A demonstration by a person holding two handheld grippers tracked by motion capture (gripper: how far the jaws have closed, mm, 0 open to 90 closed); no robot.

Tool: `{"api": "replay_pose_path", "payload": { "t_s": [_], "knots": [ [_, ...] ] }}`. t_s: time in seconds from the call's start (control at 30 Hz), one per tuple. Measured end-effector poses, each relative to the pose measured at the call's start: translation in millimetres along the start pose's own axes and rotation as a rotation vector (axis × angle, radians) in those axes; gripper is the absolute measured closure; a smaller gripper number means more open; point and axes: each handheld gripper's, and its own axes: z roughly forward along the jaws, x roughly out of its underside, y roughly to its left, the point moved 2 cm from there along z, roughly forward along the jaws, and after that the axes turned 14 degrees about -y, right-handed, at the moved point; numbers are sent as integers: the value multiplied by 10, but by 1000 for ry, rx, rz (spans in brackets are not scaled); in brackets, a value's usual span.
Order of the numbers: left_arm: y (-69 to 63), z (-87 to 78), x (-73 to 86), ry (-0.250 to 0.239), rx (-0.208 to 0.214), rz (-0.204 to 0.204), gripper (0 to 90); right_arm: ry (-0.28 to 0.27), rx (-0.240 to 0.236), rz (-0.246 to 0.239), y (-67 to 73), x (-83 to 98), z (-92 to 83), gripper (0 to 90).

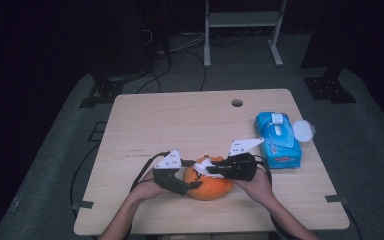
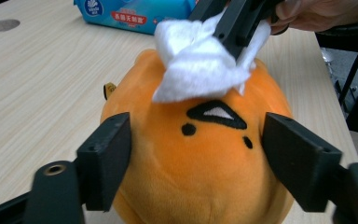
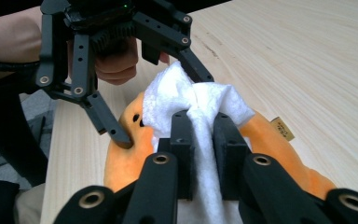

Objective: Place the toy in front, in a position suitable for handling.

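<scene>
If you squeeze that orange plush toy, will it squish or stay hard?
Probably squish: the orange plush toy looks fuzzy and stuffed, and the left gripper jaws dent its sides a little. It is likely light. Its rounded shape might rock or roll if pushed.

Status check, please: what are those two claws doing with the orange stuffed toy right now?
Left claw straddling orange plush toy. Right claw shut on white wipe, pressing it on toy's top. Blue wipes pack off to the side, nothing blocking.
</scene>
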Motion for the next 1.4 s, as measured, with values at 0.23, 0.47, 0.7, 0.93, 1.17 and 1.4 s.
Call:
{"api": "replay_pose_path", "payload": {
  "t_s": [0.23, 0.47, 0.7, 0.93, 1.17, 1.4],
  "knots": [
    [36, -7, 25, -12, 7, -20, 291, -14, 36, 14, -63, 66, -206, 819],
    [73, 8, 47, -14, -13, -40, 296, 12, 75, 7, -16, 197, -437, 821],
    [141, 39, 46, -15, -65, -56, 289, 18, 27, -57, 157, 111, -256, 822],
    [147, -125, -71, -19, -59, -48, 180, -2, 56, -9, 28, 131, -188, 824],
    [149, -19, -9, -24, -52, -59, 352, -8, 71, -34, 121, 70, -172, 825],
    [174, 3, 4, -2, -69, -52, 374, 12, 28, -87, 221, 51, -47, 825]
  ]
}}
